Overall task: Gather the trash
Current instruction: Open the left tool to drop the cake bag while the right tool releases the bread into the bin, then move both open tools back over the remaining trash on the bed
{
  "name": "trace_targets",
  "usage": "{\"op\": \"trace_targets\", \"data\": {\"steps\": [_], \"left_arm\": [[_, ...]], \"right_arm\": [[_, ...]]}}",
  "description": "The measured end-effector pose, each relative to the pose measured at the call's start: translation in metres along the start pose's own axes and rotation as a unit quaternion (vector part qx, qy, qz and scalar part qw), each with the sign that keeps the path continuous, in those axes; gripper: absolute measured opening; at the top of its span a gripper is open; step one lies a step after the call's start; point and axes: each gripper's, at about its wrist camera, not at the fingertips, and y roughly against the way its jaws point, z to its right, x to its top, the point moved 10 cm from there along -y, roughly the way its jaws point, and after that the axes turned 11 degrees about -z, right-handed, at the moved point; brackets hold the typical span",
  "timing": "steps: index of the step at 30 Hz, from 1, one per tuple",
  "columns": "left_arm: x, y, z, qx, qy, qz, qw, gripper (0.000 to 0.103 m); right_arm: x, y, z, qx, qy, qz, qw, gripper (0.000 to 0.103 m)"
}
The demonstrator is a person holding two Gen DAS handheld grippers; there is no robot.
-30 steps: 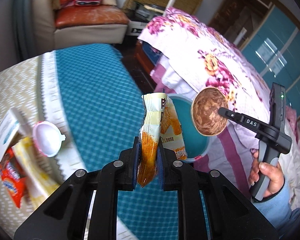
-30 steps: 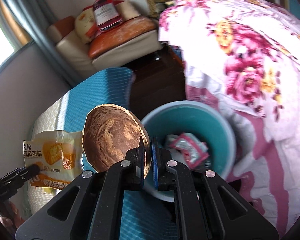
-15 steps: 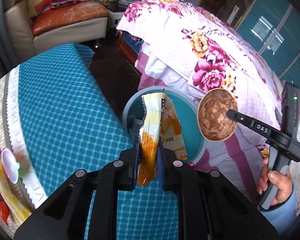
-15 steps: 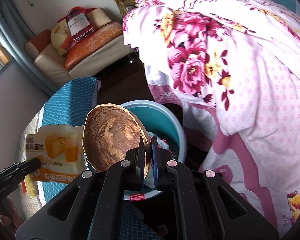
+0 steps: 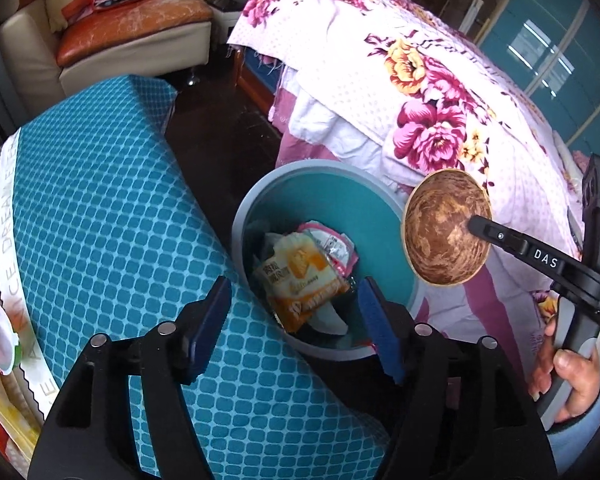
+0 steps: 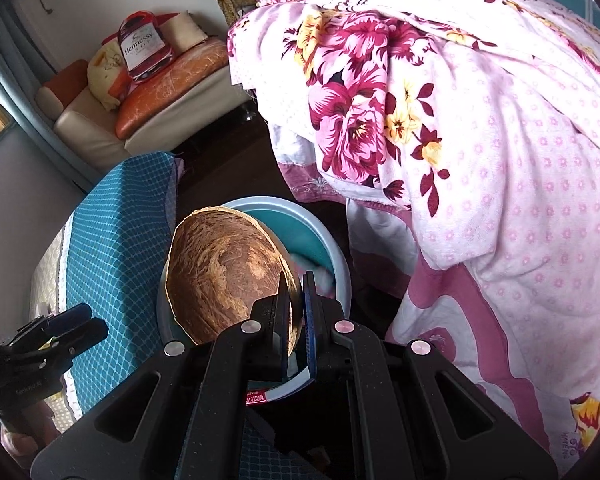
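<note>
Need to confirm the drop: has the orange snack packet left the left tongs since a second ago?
Yes. The orange snack packet has dropped from the opening left tongs into the teal bin.

A cream sofa (image 5: 112, 56) with an orange seat cushion (image 5: 136, 26) stands against the far wall, pillows and a red printed bag (image 6: 142, 50) piled on it. A dark wood floor (image 5: 220, 140) runs between a surface spread with a teal checked cloth (image 5: 100, 208) and a bed under a pink floral quilt (image 6: 480, 140). Teal glazed cabinet doors (image 5: 552, 60) reflect daylight.
</note>
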Motion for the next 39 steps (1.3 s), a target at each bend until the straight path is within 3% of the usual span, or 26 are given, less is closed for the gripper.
{"op": "trace_targets", "data": {"steps": [3,7,10,21,26,29,39], "left_arm": [[-0.004,0.006,-0.006,-0.004,0.011,0.004,0.9999,0.079],[-0.008,0.016,-0.013,-0.01,0.022,0.015,0.9996,0.081],[-0.013,0.019,-0.017,-0.015,0.03,0.014,0.9994,0.089],[-0.028,0.019,-0.037,-0.022,0.051,0.004,0.9985,0.09],[-0.032,0.024,-0.05,-0.029,0.065,0.007,0.9974,0.09],[-0.034,0.026,-0.055,-0.032,0.072,0.008,0.9968,0.09],[-0.046,0.028,-0.057,-0.036,0.082,0.002,0.996,0.09]], "right_arm": [[-0.001,-0.003,-0.003,-0.002,0.001,-0.002,1.0,0.006],[-0.001,-0.008,-0.007,-0.009,0.008,-0.008,1.0,0.006],[-0.003,-0.012,-0.012,-0.016,0.012,-0.015,1.0,0.007],[-0.013,-0.037,-0.03,-0.033,0.032,-0.047,0.998,0.008],[-0.017,-0.051,-0.035,-0.035,0.037,-0.067,0.996,0.018],[-0.018,-0.053,-0.035,-0.037,0.037,-0.069,0.996,0.018],[-0.024,-0.035,-0.035,-0.043,0.029,-0.05,0.997,0.057]]}}
